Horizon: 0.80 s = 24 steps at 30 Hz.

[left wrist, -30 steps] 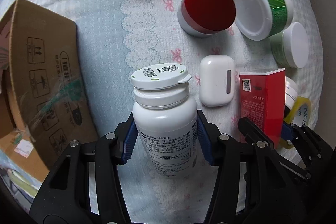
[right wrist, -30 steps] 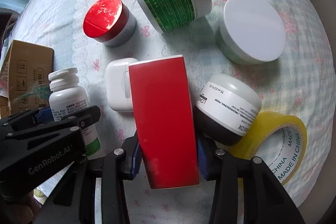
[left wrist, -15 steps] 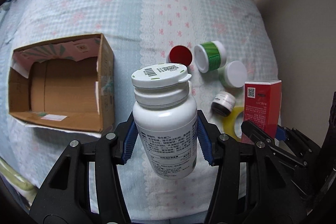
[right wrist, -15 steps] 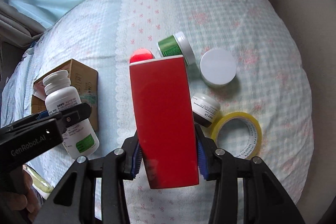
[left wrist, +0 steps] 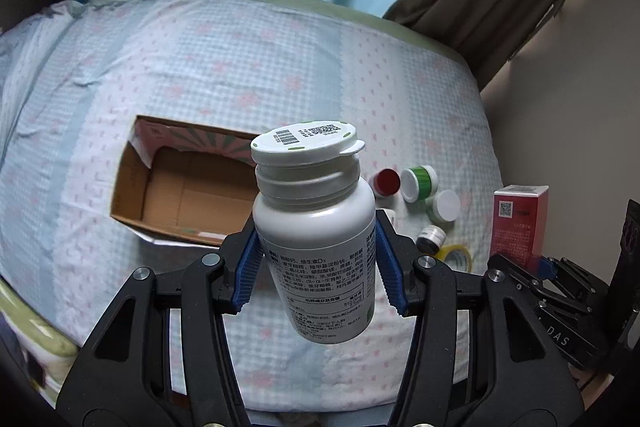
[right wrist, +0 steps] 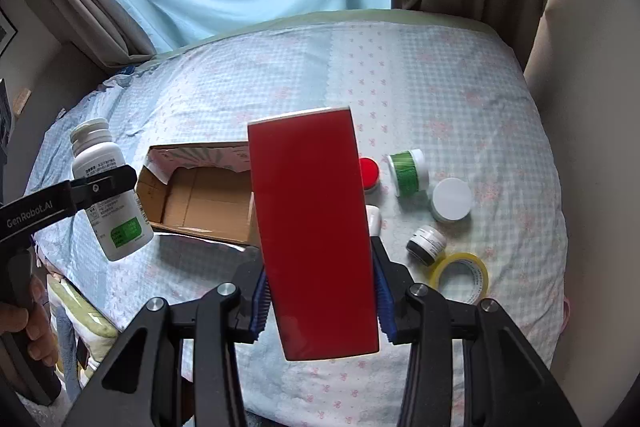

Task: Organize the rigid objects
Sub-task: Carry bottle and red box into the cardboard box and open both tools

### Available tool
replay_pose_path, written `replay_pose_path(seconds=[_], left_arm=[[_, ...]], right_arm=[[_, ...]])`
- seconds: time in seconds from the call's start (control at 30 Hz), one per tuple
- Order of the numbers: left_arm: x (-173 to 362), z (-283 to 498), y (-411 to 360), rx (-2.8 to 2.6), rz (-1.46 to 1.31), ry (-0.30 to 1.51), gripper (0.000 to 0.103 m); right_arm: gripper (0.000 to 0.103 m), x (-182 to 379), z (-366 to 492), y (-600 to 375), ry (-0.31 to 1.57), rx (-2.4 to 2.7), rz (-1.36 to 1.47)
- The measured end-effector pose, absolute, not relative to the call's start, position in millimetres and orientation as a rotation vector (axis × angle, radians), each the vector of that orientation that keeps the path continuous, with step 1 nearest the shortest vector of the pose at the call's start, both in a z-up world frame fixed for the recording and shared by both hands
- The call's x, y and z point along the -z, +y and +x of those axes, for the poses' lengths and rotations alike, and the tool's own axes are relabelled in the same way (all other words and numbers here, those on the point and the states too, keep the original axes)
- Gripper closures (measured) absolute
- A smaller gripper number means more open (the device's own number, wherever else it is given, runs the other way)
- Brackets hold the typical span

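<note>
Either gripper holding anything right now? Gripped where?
Both. The left gripper clamps the white plastic pill bottle across its labelled body, below the shoulder. The right gripper clamps the red rectangular carton by its two narrow sides, near the lower end.

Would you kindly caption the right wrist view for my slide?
Right gripper holds a red box above the bed, cardboard box open behind.
</note>
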State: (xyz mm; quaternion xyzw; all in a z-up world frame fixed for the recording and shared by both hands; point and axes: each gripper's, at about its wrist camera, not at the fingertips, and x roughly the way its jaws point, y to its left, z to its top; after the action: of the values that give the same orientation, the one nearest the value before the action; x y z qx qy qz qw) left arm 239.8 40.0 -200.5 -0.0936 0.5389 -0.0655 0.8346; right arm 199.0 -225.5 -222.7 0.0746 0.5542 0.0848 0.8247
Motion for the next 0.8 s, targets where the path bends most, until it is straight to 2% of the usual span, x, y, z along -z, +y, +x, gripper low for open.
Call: replay_pose_path(seconds=[0.33, 0.57, 0.8], left_arm=[[212, 262, 169, 0.201, -0.155, 1.177, 0.055], [249, 295, 233, 0.208, -0.087, 1.263, 0.055], [308, 334, 246, 0.222, -0.042, 1.374, 0.055]], right_arm=[[0.065, 194, 212, -102, 1.137, -0.183, 0.262], [0.065, 227, 244, -15, 1.195, -0.161, 0.307], [0.065, 283, 281, 44, 1.301, -0.235, 0.186]])
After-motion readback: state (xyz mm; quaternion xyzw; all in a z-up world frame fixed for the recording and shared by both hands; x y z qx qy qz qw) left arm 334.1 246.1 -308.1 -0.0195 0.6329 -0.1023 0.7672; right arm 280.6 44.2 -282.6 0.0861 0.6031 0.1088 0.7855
